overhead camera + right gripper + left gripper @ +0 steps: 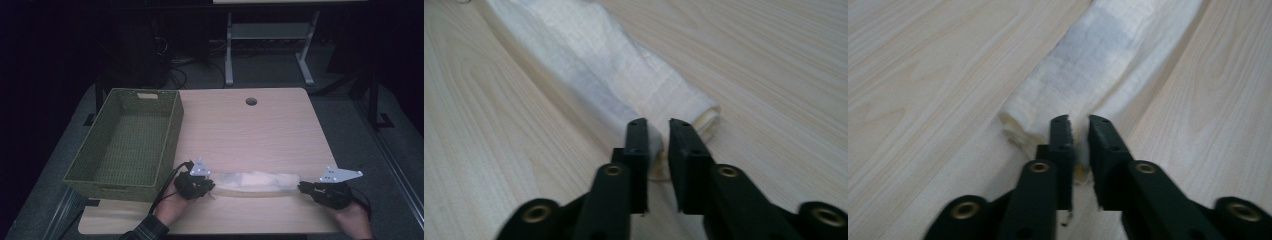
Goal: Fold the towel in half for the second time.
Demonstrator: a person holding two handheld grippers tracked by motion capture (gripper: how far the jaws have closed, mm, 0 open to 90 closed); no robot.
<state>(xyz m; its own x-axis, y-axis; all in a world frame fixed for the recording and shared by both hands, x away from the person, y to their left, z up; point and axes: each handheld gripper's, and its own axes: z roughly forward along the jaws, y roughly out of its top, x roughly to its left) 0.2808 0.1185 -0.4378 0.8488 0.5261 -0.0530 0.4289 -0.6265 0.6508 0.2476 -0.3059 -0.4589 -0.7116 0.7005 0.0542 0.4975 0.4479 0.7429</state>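
A long white cloth (255, 181), folded into a narrow band, lies across the near part of the wooden table (250, 130). My left gripper (200, 184) holds its left end. In the left gripper view the black jaws (1079, 122) are pinched on a corner of the cloth (1108, 55). My right gripper (320, 191) holds the other end. Its own view shows the gripper (658, 125) clamped on the folded edge of the cloth (624, 75). The cloth stretches straight between the two.
An olive woven basket (127, 142) with nothing in it stands on the table's left side, close to my left gripper. A round cable hole (251, 101) sits near the far edge. Beyond the table are dark floor, cables and a metal stand (265, 40).
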